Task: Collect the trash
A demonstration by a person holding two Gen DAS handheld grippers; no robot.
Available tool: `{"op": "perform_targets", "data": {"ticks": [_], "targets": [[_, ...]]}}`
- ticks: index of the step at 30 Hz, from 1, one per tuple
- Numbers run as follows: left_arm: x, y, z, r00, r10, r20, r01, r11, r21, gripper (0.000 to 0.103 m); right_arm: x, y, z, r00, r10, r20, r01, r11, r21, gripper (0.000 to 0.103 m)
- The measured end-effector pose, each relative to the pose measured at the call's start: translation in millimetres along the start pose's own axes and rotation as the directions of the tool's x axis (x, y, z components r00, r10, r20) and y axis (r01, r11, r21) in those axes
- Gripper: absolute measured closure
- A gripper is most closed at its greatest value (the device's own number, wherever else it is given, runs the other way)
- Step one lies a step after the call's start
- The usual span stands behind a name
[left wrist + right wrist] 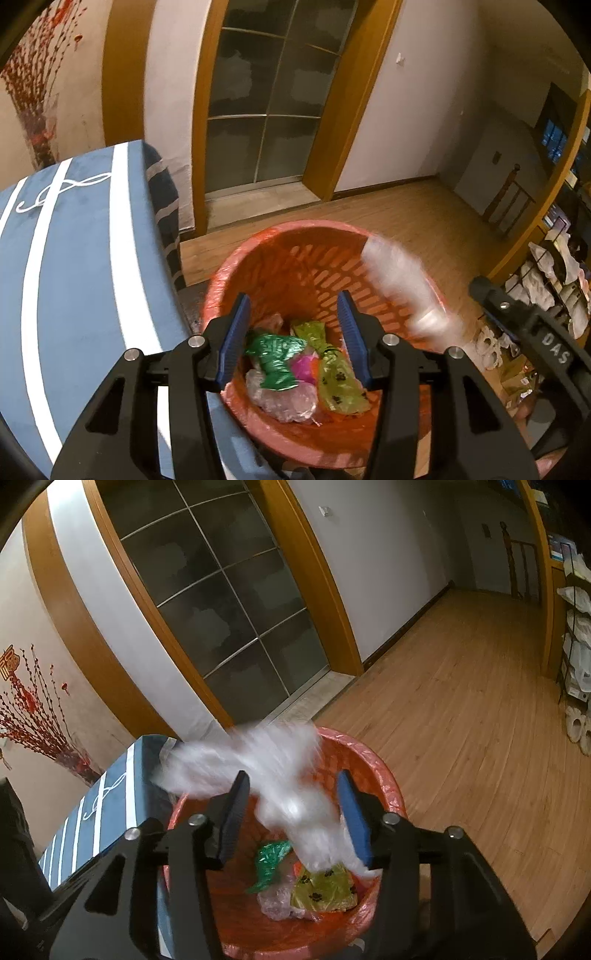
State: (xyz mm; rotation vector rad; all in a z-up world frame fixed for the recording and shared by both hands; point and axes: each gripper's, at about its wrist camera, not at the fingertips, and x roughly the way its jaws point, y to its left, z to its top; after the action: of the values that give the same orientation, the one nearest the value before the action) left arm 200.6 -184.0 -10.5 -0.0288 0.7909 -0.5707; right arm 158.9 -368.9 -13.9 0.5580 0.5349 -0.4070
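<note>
An orange slotted trash basket with a thin red liner stands on the floor beside a blue striped surface. It holds green, yellow and clear wrappers. My left gripper is open and empty above the basket. My right gripper is open over the basket. A blurred white plastic piece is in the air between its fingers, free of the pads. The same white piece shows at the basket's right rim in the left wrist view, with the right gripper body beside it.
A blue surface with white stripes lies left of the basket. Wooden floor stretches to the right. A glass door with a wooden frame is behind. Shelves with white bags stand at the right.
</note>
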Motion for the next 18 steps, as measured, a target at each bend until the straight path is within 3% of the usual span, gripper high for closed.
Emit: {"op": "perform_targets", "data": {"ticks": [4,7,13,18], "targets": [[-9,11,-1,1.0,0.021,0.006,-0.021,1.0,-0.017,0.053,-5,-2,0,1.0,-0.001,0.015,0.001,1.0,0.004,0.04],[-22,20,-3,0.999,0.045,0.026,-0.044,0.999,-0.03,0.043,-12,0,-2,1.0,0.001,0.026,-0.001,1.0,0.001,0.035],[-61,42,-12,0.995,0.082,0.062,-0.077,0.995,-0.069,0.037,-39,14,-10,0.998,0.008,0.055,-0.005,0.998,-0.063,0.025],[-98,53,-25,0.987,0.115,0.108,-0.106,0.99,-0.093,0.03,-70,34,-21,0.996,0.03,0.08,-0.018,0.99,-0.143,0.009]]}}
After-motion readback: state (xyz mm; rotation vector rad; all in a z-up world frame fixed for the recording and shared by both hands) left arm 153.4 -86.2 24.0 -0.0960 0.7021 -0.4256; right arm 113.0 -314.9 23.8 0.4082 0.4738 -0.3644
